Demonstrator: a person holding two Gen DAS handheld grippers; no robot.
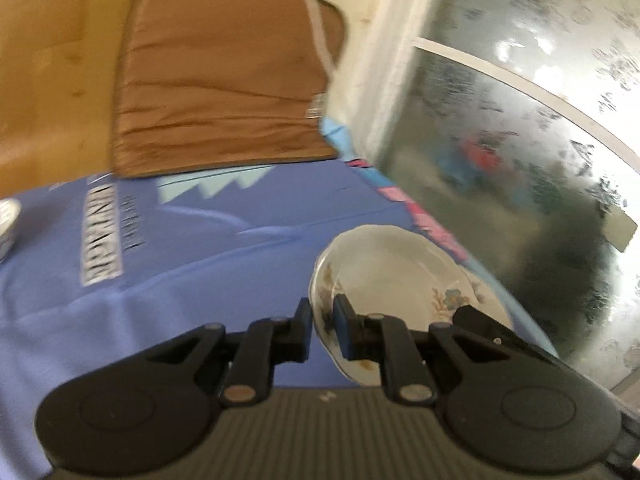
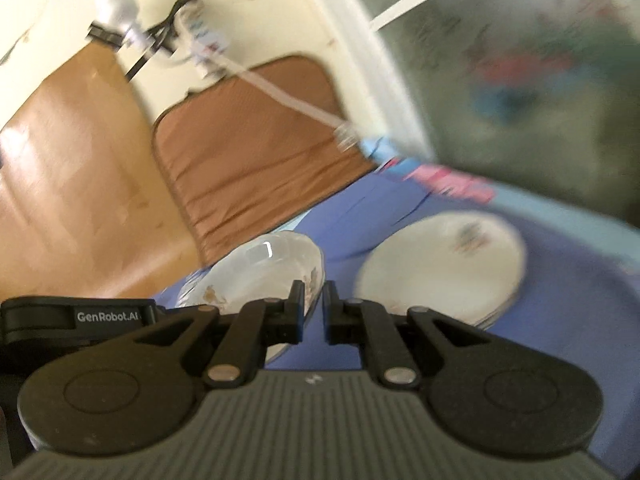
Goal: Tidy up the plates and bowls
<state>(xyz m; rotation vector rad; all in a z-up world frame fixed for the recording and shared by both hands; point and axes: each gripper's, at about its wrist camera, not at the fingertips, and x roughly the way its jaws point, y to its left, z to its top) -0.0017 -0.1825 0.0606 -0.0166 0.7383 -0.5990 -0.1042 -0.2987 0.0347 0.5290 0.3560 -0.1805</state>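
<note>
In the left wrist view my left gripper [image 1: 323,325] is shut on the near rim of a white floral bowl [image 1: 384,276], held tilted over the blue cloth [image 1: 180,280]. In the right wrist view my right gripper [image 2: 313,306] is shut on the rim of a white floral bowl [image 2: 256,268], lifted over the cloth. To its right a stack of white floral plates [image 2: 440,268] lies on the blue cloth [image 2: 560,280]. The left gripper's body [image 2: 76,316] shows at the left edge of that view.
A brown cushion [image 1: 224,92] lies beyond the cloth on a wooden surface [image 1: 52,80]. A patterned glass door [image 1: 540,140] stands at the right. A white cable [image 2: 280,96] crosses the cushion. A metal object [image 1: 8,220] sits at the far left.
</note>
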